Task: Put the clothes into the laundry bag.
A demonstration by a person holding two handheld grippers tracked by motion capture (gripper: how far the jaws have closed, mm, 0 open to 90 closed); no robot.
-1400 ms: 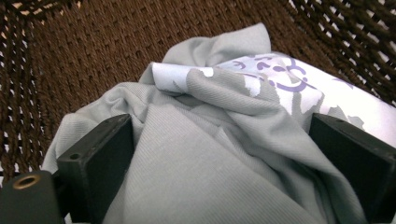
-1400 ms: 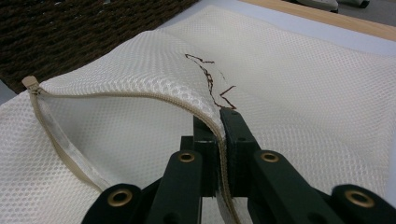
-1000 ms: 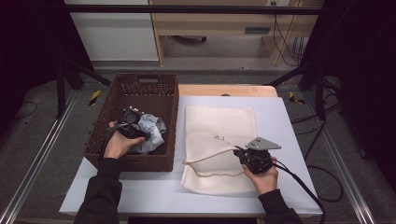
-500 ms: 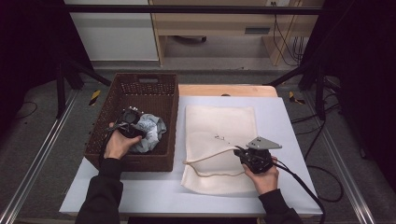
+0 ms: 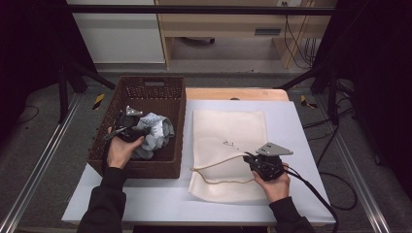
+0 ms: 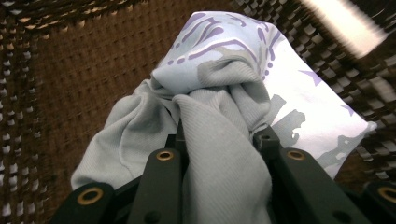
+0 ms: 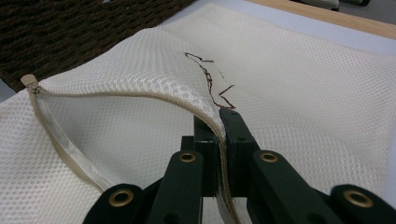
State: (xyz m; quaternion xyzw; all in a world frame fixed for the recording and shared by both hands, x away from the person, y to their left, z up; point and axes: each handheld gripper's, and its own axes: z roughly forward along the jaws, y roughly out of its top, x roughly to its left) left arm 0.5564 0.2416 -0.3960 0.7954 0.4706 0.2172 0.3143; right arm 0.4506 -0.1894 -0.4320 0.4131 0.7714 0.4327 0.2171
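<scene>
A person's left gripper [image 5: 130,127] has just closed its jaws on a grey garment [image 6: 219,154] in the wicker basket [image 5: 172,99] at the tabletop's left edge, not yet bagged, while the right gripper [image 5: 253,159] pinches the mesh laundry bag's [image 5: 228,131] zipper edge, holding it open.

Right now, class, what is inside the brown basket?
Inside the basket lies a bundle of grey and patterned cloth, gripped by the left claw. The basket floor under the cloth is covered, so anything beneath cannot be seen.
</scene>
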